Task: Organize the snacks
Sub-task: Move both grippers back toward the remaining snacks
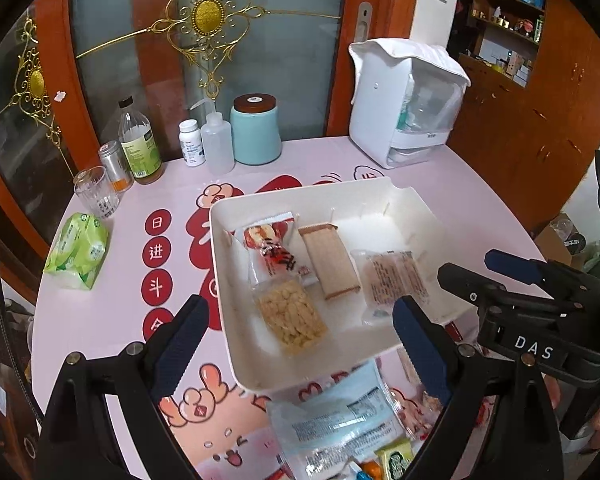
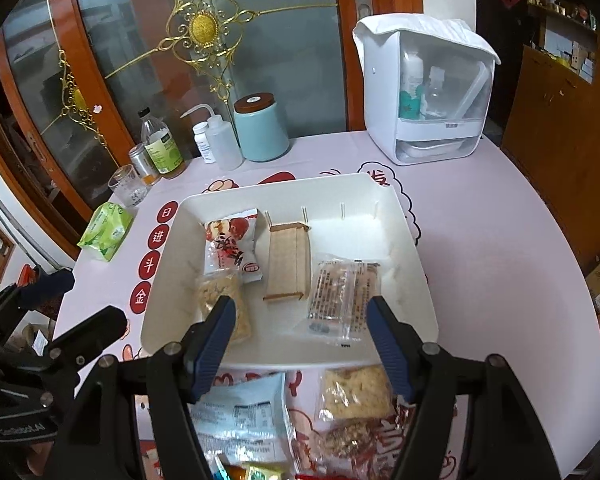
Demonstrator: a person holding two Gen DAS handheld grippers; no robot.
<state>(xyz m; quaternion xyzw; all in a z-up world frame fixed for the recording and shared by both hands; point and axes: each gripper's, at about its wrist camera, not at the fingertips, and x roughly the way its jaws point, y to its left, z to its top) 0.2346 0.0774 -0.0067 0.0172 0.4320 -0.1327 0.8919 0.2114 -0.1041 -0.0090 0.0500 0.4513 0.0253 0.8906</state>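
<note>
Inside the white tray (image 2: 404, 240) four snacks already sit: red packet (image 2: 230, 246), wafer (image 2: 288, 264), clear bar (image 2: 342, 296), nut bar (image 2: 224, 300). Around 6 o'clock, the blue-white bag (image 2: 240, 416) and square crisp (image 2: 356, 392) still wait. Left gripper (image 1: 300, 344) and right gripper (image 2: 300, 340) both gape empty.

The white tray (image 1: 380, 200) sits on the pink table (image 1: 112, 320) holding four packets — a red-and-white snack (image 1: 270, 248), a brown wafer bar (image 1: 330, 260), a clear-wrapped cracker pack (image 1: 388, 280) and a puffed-grain bar (image 1: 292, 316). The left gripper (image 1: 300, 344) hovers over the near rim, jaws spread wide — nothing between them.
</note>
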